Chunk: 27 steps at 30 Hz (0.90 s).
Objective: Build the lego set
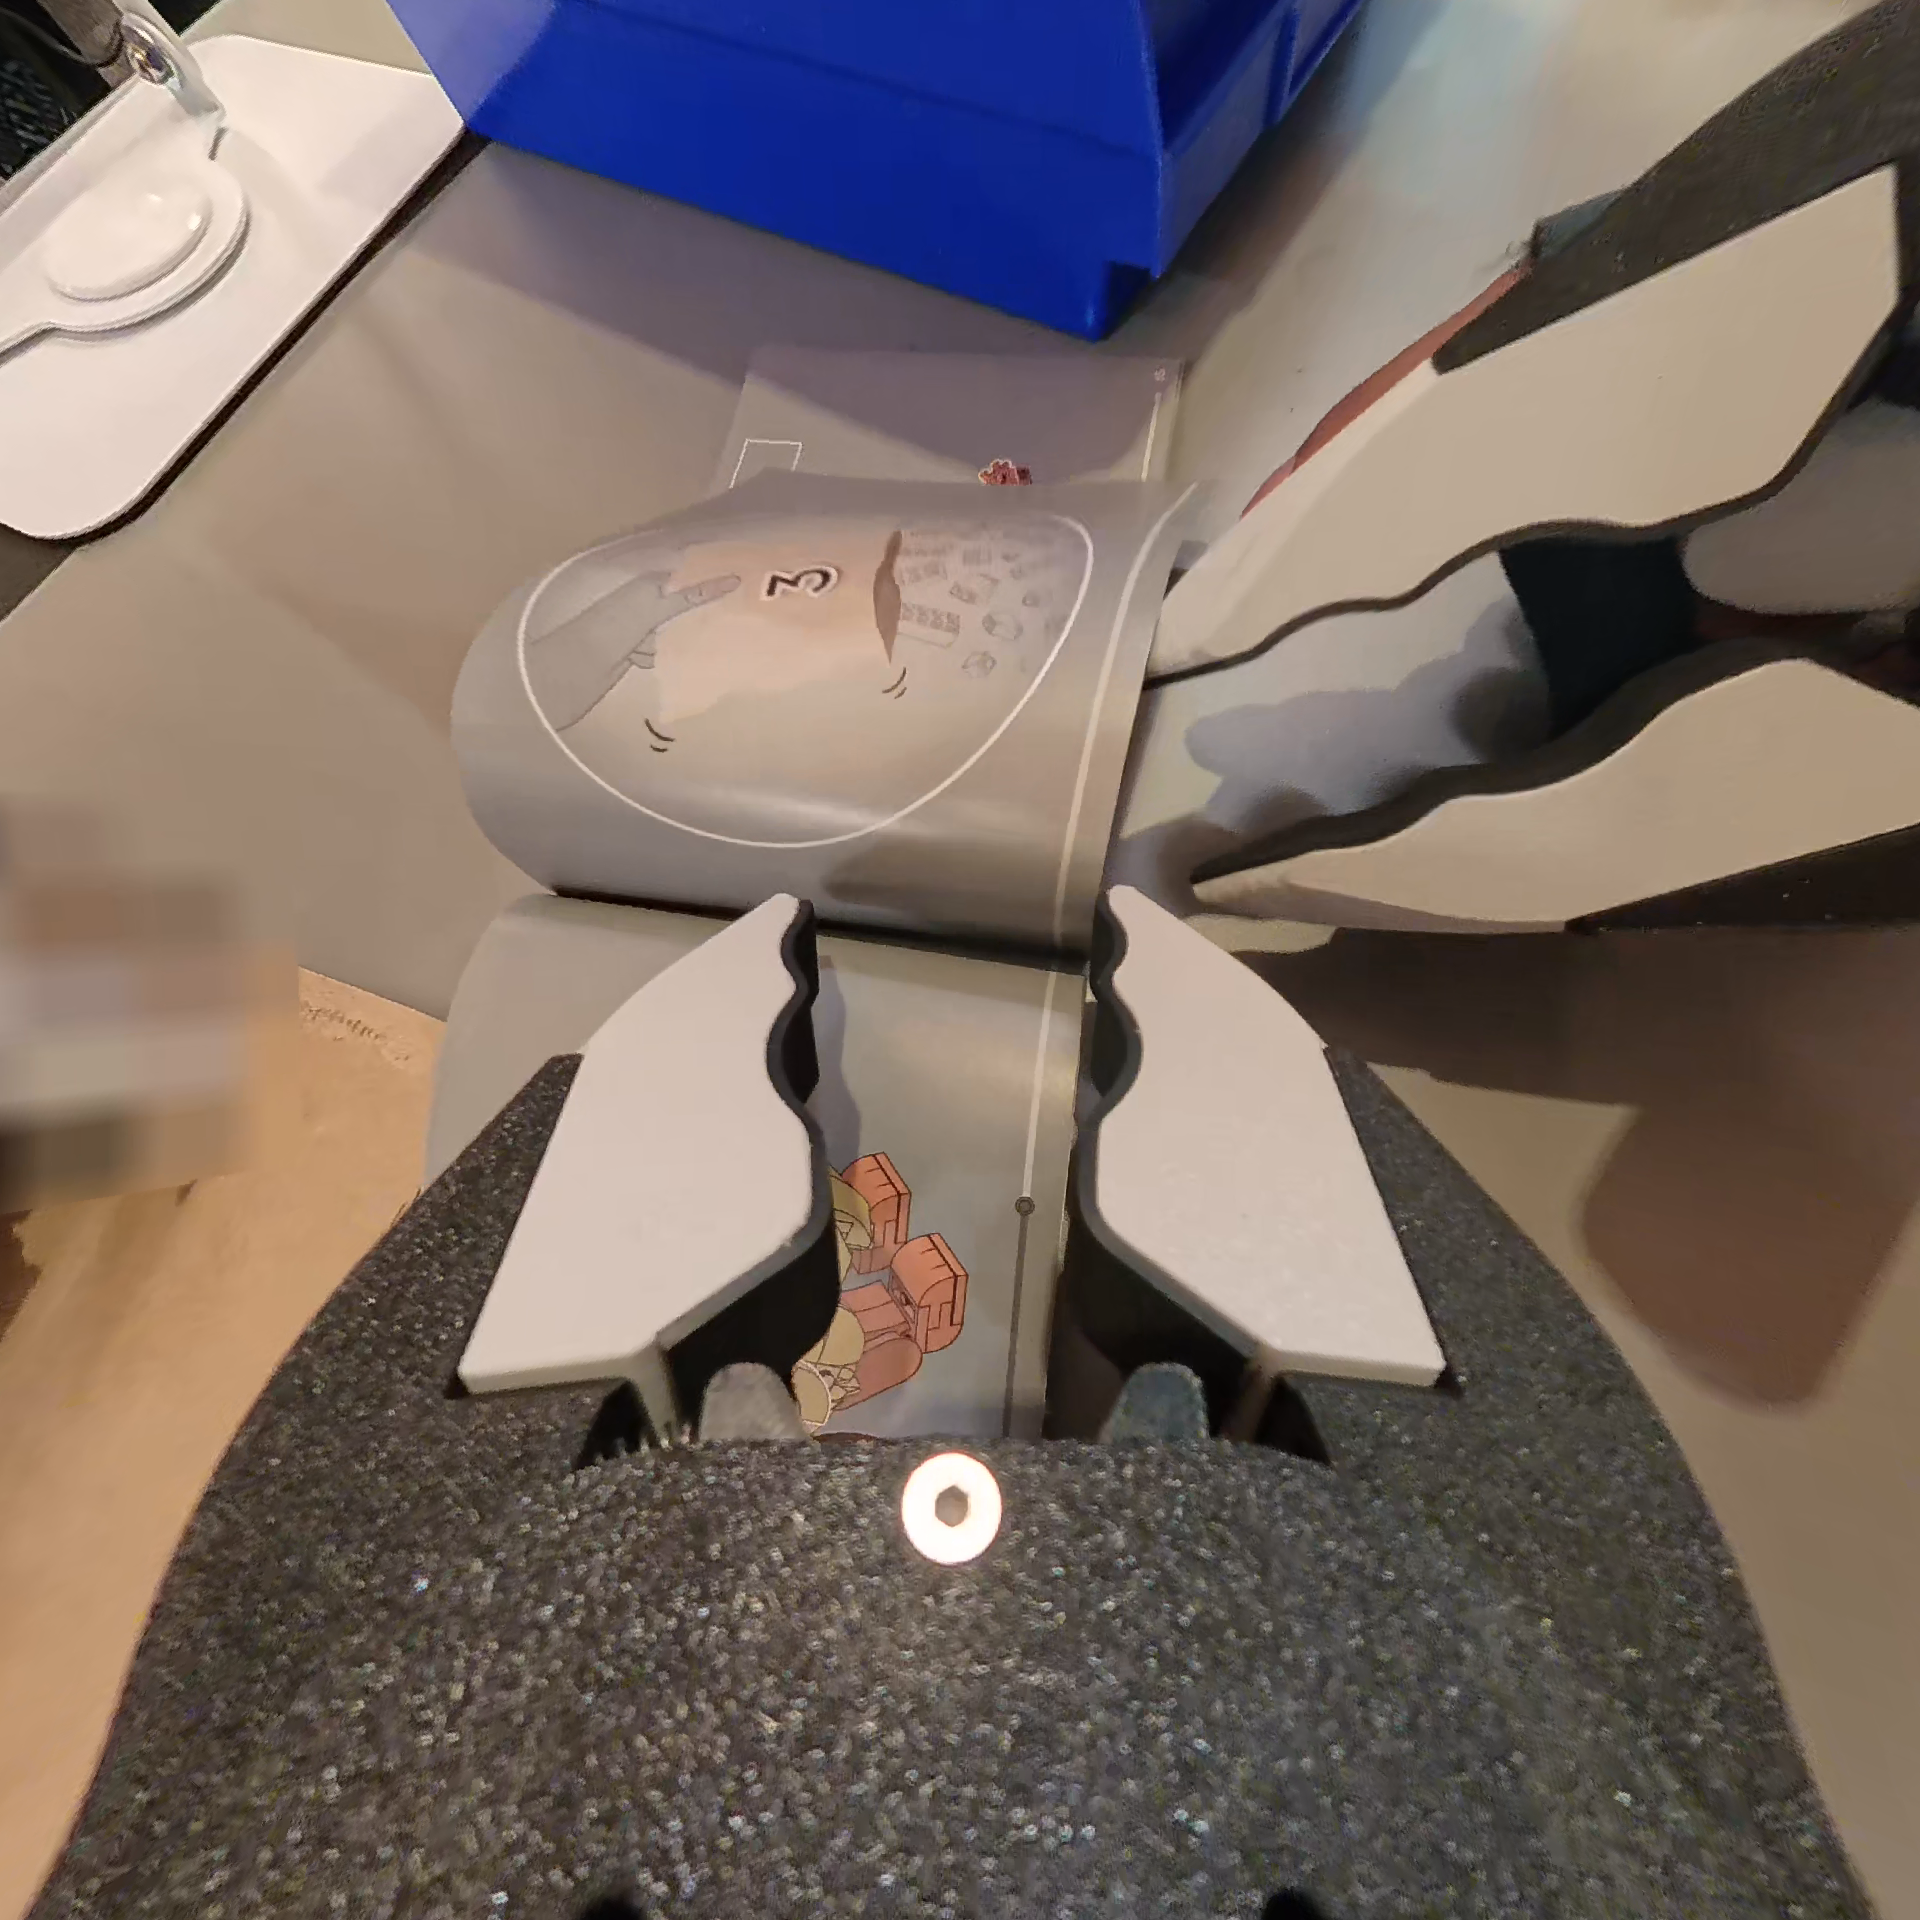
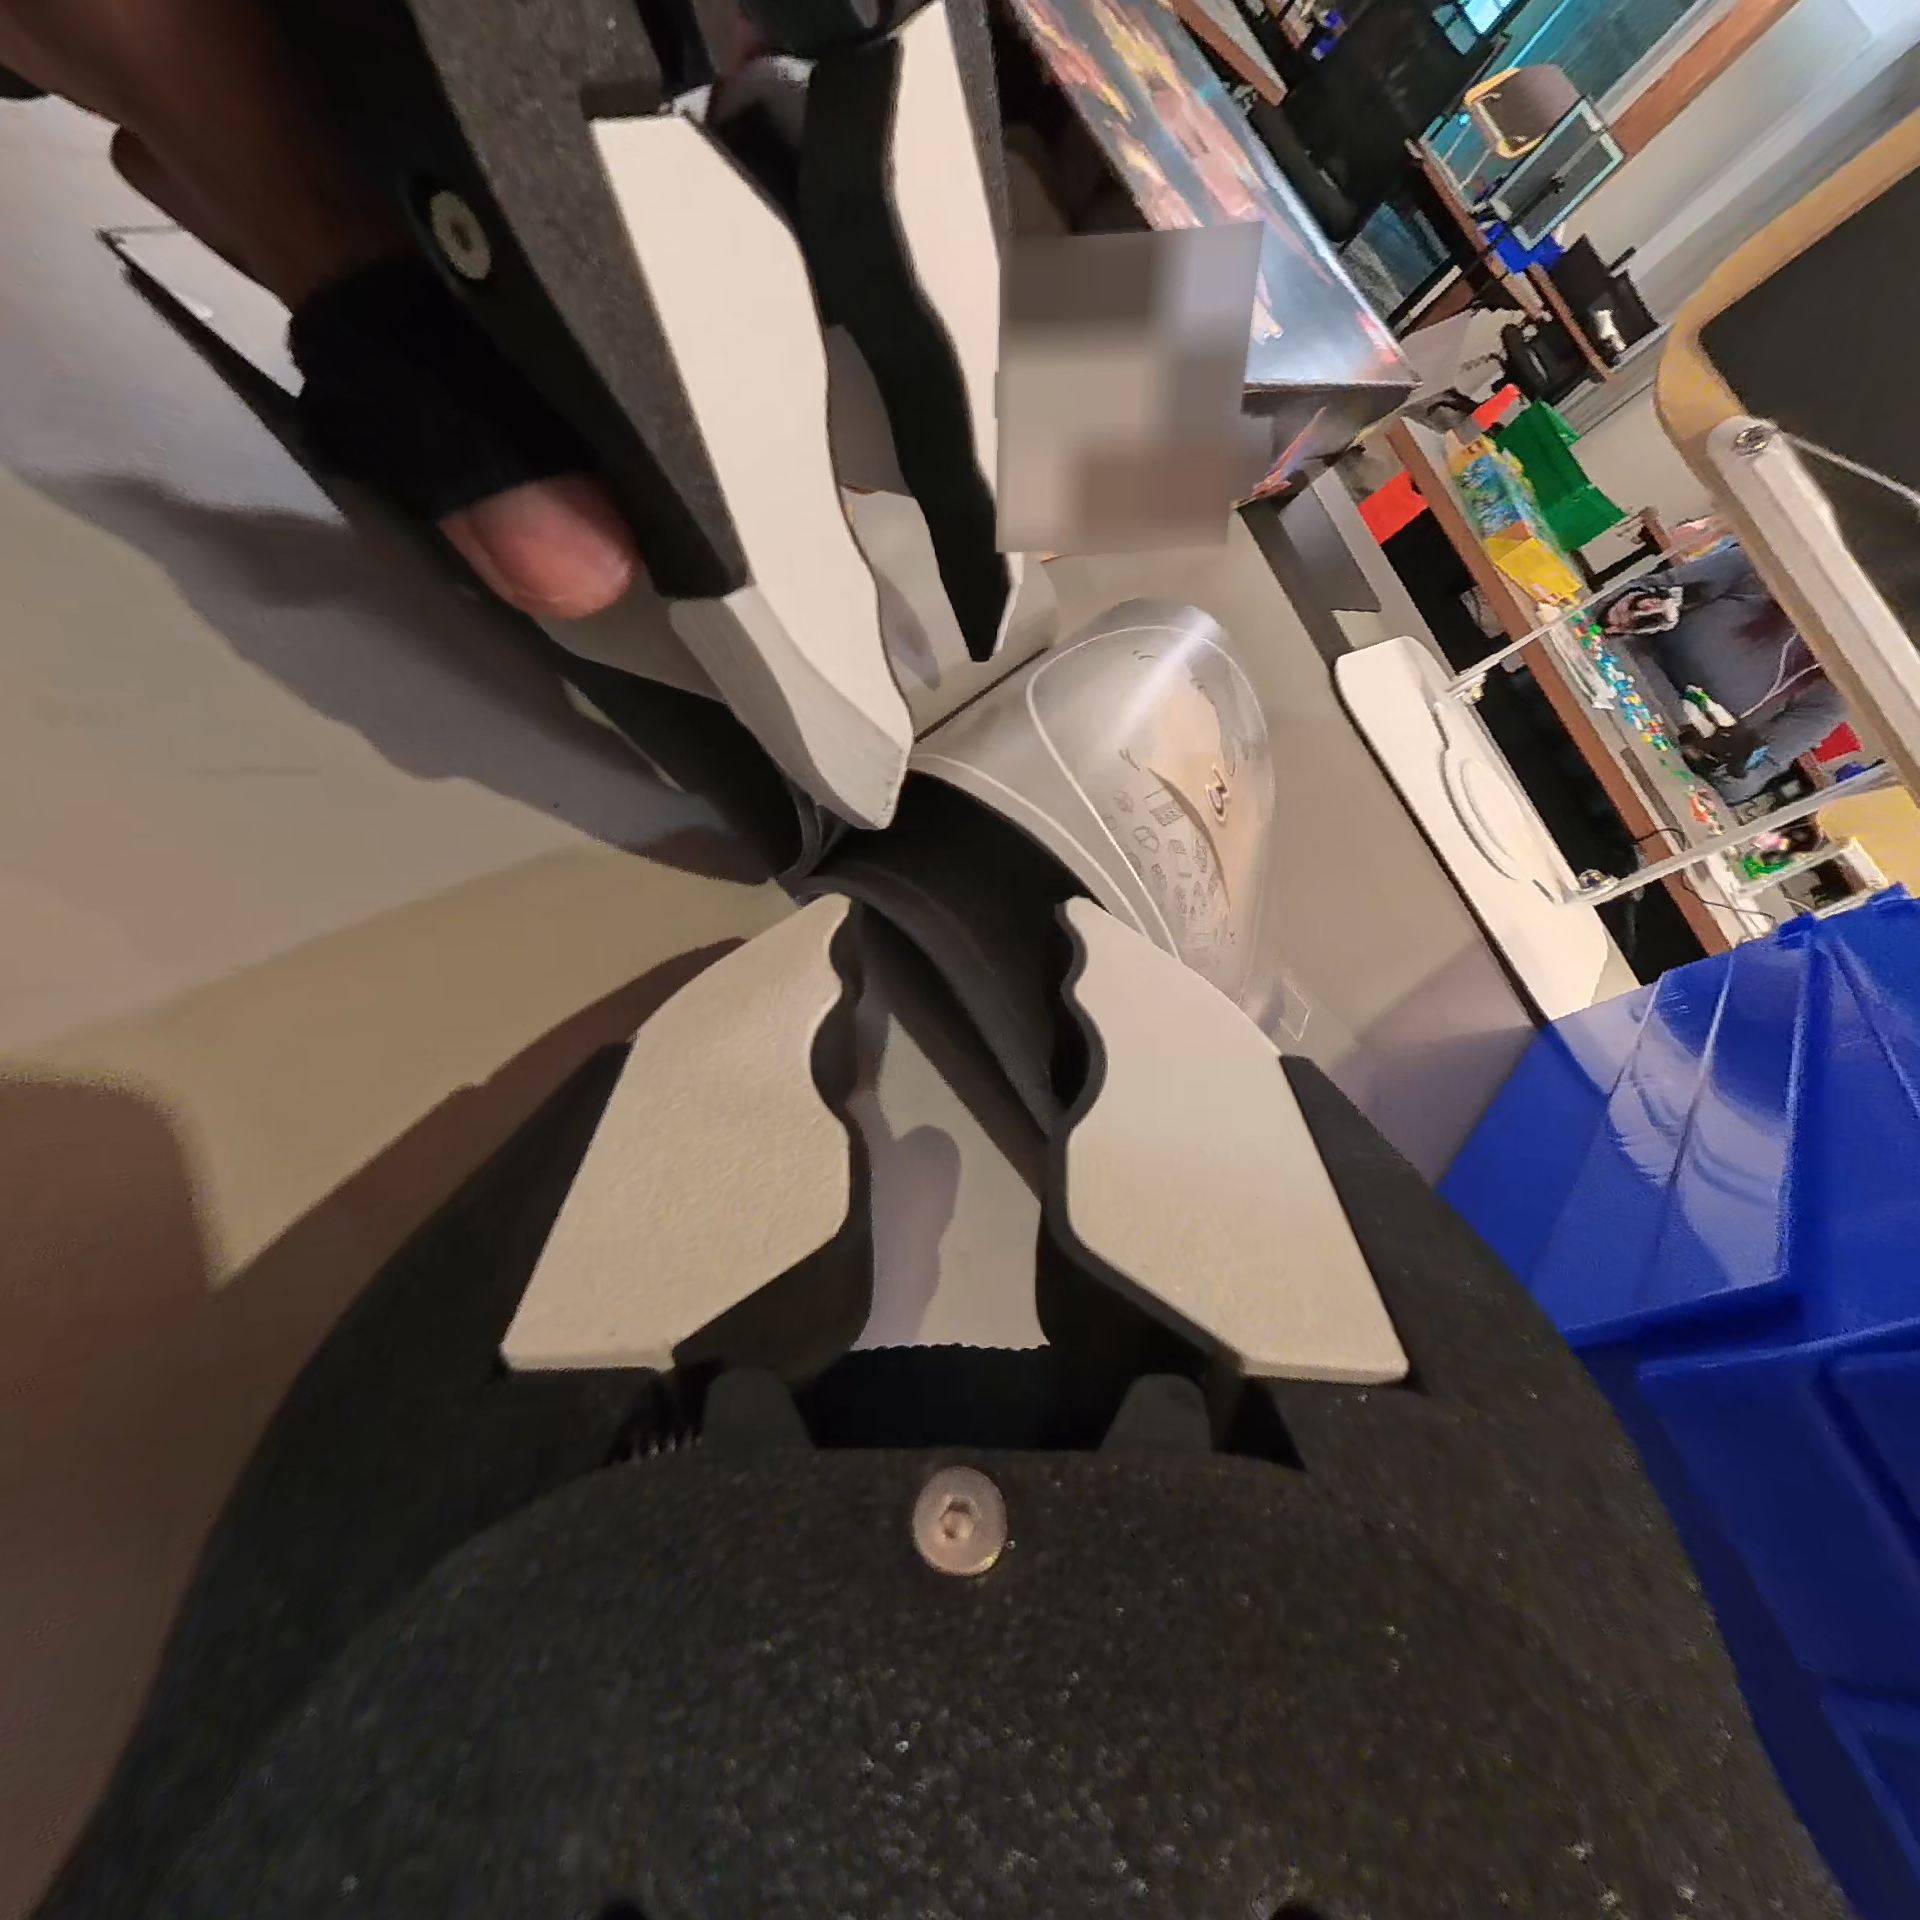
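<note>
Left gripper (image 1: 948, 940) over instruction booklet (image 1: 810, 675); right gripper (image 2: 951, 940) at the booklet's edge.

Item 1, left gripper: grey fingers spread apart, poised above the lower page, nothing pinched between them. Item 2, instruction booklet: grey, lying open on the grey table (image 1: 416, 499), one page curled upward and arching over; printed brick drawings visible on the lower page. Item 3, right gripper: enters the left wrist view from the right, fingers parted around the edge of the curled page; whether they actually touch the paper cannot be told. Item 4, blue bin (image 1: 883, 145): behind the booklet. Item 5, white tray (image 1: 135, 270): far left, well apart from the booklet.
</note>
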{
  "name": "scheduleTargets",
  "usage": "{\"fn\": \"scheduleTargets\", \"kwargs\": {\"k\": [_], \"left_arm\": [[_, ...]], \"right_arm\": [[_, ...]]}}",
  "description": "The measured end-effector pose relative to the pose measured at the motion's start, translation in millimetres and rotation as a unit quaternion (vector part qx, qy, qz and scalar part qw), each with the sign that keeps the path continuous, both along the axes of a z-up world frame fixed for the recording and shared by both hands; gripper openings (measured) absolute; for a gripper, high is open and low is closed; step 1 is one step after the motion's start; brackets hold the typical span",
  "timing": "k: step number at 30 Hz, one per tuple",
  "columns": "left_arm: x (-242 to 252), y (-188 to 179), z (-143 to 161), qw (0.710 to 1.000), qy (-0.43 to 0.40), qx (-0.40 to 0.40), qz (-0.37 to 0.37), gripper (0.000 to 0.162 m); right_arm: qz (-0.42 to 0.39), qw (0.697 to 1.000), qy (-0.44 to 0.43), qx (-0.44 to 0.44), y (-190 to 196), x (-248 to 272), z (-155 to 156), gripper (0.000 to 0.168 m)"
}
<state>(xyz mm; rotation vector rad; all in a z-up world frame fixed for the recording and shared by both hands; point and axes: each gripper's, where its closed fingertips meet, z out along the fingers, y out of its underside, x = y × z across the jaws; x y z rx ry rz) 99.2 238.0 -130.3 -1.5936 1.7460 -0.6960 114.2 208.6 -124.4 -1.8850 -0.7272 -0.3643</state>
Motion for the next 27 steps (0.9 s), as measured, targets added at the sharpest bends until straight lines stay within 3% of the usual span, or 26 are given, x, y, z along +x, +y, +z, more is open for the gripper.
{"fn": "scheduleTargets", "kwargs": {"k": [11,18,27], "left_arm": [[-9,-1,-1,0.999,0.009,-0.034,-0.008,0.051],[-28,-2,4,0.997,-0.004,-0.076,-0.031,0.052],[-59,17,11,0.994,-0.039,-0.104,-0.01,0.052]], "right_arm": [[-0.007,0.997,-0.011,0.075,18,-24,35,0.028],[0.019,0.99,-0.054,0.125,22,-52,54,0.032],[0.08,0.99,-0.068,0.093,19,-72,35,0.036]]}}
